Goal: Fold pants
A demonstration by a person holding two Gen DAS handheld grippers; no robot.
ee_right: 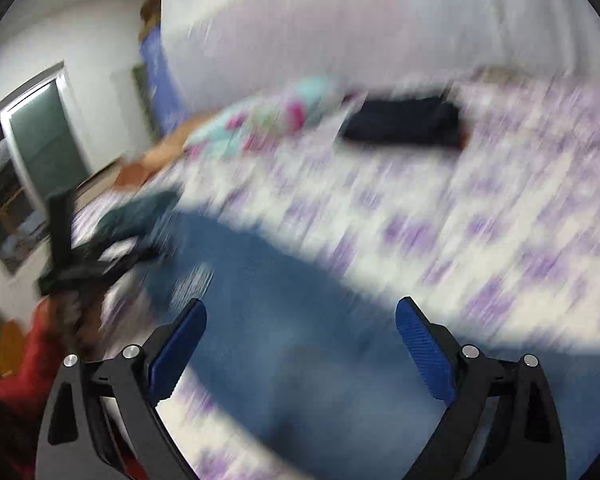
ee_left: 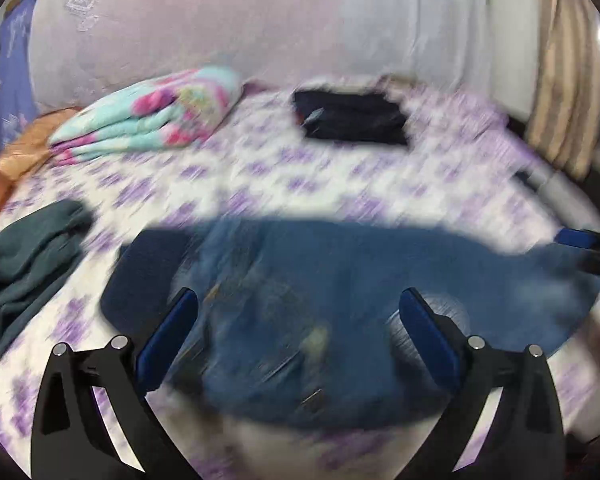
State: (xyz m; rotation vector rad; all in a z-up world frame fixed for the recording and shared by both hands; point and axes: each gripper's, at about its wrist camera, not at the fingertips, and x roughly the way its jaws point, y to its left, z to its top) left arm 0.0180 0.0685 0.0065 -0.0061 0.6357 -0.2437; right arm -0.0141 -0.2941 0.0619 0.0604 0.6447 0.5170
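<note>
Blue jeans [ee_left: 340,272] lie spread across the purple-flowered bedsheet [ee_left: 300,176], blurred in both views. My left gripper [ee_left: 300,300] hovers over their middle with its blue pads wide apart and nothing pinched: it is open. Over the jeans [ee_right: 284,280] further right, my right gripper [ee_right: 300,312] also stands open and empty. The right gripper's tip shows at the left wrist view's right edge [ee_left: 592,248]. In the right wrist view the left gripper [ee_right: 80,256] appears at the left, held by a hand with a red sleeve.
A folded pastel blanket [ee_left: 152,116] and a dark folded garment [ee_left: 352,120] lie at the back of the bed. A teal garment [ee_left: 24,260] sits at the left, a brown pillow [ee_left: 16,160] behind it. Striped curtain [ee_left: 560,80] hangs right; a window [ee_right: 28,160] is left.
</note>
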